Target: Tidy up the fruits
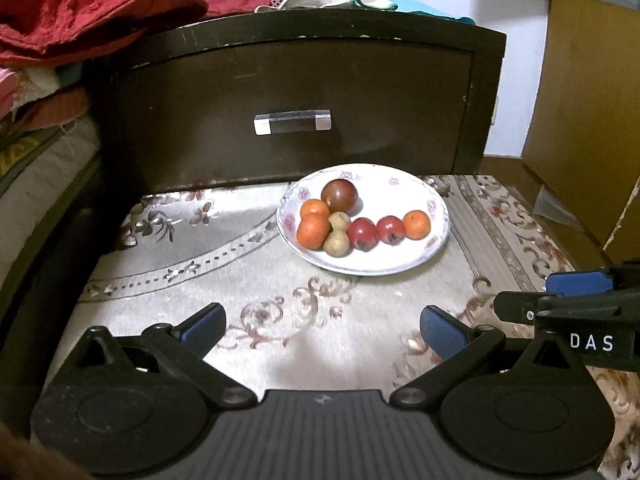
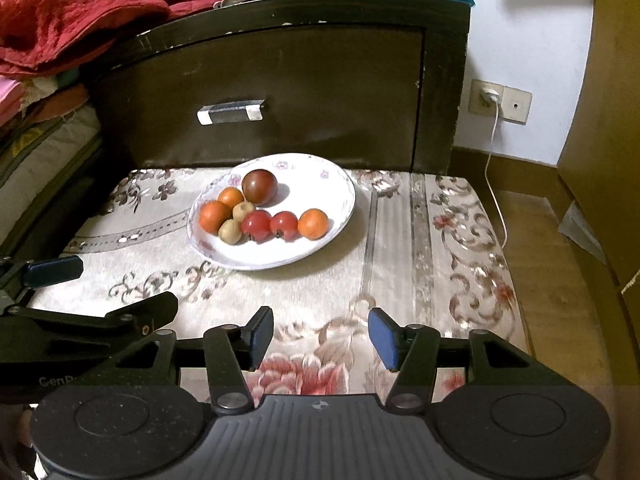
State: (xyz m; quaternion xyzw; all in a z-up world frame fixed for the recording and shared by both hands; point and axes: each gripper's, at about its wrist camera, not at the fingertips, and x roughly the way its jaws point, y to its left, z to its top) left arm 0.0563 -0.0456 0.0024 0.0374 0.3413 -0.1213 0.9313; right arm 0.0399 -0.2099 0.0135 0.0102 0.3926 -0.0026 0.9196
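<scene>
— Two grippers, item one: how do they stand?
— Left gripper (image 1: 322,326) has its jaws spread wide, nothing between them; right gripper (image 2: 320,334) stands partly apart, equally bare. Both hover over the floral cloth (image 1: 208,248), side by side, short of the plate.
— Item two, the fruit?
— Eight pieces on one white plate (image 2: 320,240) with a flowered rim: one dark plum (image 2: 259,186) at the back, three orange fruits (image 2: 313,223), two red ones (image 2: 256,225), two small brown ones (image 2: 231,232), clustered and touching.
— Beyond that?
— Dark wooden drawer front (image 1: 304,92) with a clear handle (image 1: 292,121), directly behind the plate; red cloth (image 1: 80,4) heaped above.
</scene>
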